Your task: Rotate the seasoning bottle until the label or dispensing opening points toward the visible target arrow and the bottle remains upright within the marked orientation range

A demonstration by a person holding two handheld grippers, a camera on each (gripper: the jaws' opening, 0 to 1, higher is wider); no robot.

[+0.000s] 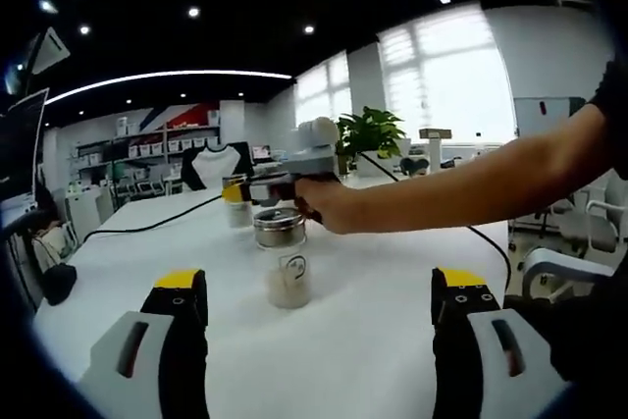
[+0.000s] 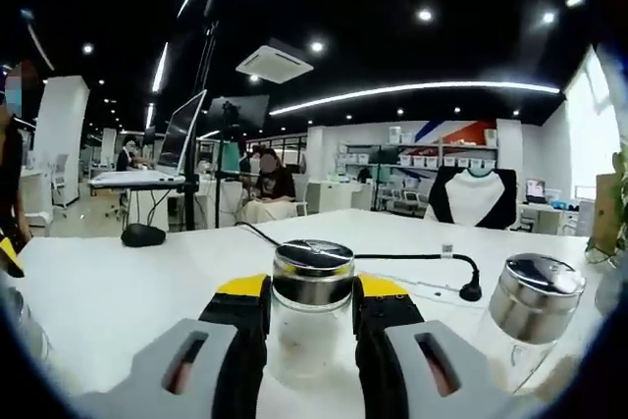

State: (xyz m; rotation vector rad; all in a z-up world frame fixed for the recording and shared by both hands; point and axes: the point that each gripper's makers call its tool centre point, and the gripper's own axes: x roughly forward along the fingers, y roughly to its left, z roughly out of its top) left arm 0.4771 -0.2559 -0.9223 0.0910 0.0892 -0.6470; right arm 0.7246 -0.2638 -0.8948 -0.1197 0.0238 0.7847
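Jaws of the right gripper (image 2: pixel 310 316) pinch the seasoning bottle (image 2: pixel 312 313); left gripper (image 1: pixel 319 316) jaws spread.

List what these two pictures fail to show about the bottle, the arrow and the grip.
- Target arrow: no mark can be made out on the white table in the left gripper view.
- Seasoning bottle: in the right gripper view, the right gripper hides its sides and label.
- Label on the bottle, left gripper view: too small to read.
- Second bottle: its base is cut off by the edge.
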